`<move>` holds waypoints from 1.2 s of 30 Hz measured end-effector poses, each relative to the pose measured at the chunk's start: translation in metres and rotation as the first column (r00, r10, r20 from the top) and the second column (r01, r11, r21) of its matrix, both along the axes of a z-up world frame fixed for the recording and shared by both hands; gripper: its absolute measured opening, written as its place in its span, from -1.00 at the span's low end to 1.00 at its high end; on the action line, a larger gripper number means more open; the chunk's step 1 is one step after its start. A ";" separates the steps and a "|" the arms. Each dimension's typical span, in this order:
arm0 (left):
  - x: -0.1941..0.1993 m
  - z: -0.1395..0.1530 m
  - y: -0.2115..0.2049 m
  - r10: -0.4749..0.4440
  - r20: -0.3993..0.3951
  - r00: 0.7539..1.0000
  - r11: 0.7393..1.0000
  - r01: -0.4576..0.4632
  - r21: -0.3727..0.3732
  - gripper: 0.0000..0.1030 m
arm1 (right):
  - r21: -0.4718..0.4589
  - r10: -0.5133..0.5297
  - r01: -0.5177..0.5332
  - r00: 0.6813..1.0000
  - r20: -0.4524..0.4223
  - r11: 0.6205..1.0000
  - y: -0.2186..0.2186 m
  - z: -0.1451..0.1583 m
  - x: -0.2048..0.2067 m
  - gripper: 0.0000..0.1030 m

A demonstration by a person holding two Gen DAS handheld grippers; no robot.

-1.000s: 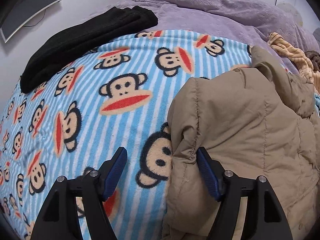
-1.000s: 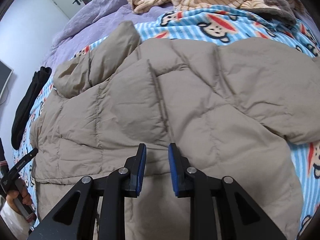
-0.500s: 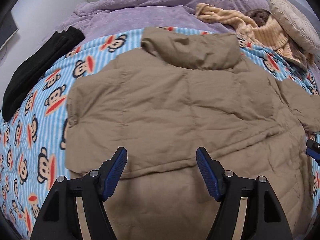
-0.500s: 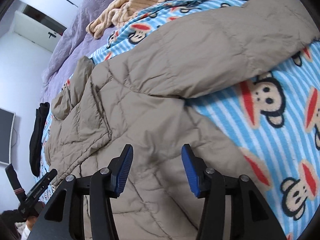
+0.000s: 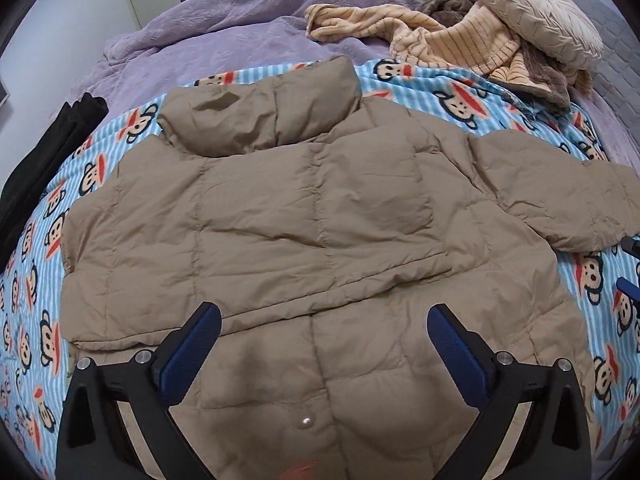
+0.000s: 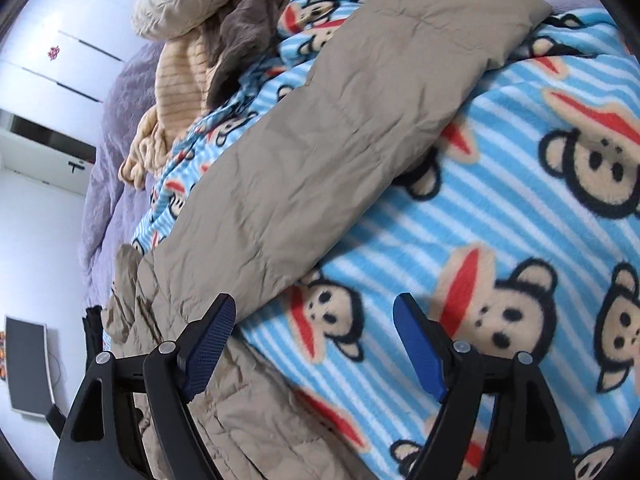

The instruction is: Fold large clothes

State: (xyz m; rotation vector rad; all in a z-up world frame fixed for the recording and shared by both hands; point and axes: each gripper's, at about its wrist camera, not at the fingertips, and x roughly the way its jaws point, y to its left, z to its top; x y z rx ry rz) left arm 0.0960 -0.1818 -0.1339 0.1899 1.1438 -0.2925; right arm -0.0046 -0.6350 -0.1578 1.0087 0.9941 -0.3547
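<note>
Lying spread across a striped monkey-print fleece blanket (image 5: 472, 92), the tan quilted puffer jacket (image 5: 320, 208) is seen with one sleeve (image 6: 340, 128) stretched outward. A ribbed peach garment (image 5: 452, 40), pleated cushion (image 5: 536, 12) and black clothing (image 5: 44, 148) crowd the edges. Left gripper (image 5: 324, 340) and right gripper (image 6: 316, 336) are held spread wide, grasping nothing.

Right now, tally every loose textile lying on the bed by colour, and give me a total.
Tan: 1, the puffer jacket
Black: 1, the folded garment
Blue striped: 1, the monkey blanket
Purple: 1, the bedspread
Orange striped: 1, the crumpled garment
Brown: 1, the fuzzy piece
Beige: 1, the round cushion
Total: 7
</note>
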 end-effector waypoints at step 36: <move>0.037 0.005 0.044 0.146 0.029 0.989 0.988 -0.147 0.040 1.00 | -0.027 0.137 -0.136 0.944 0.298 0.990 0.015 0.071 0.145 -0.80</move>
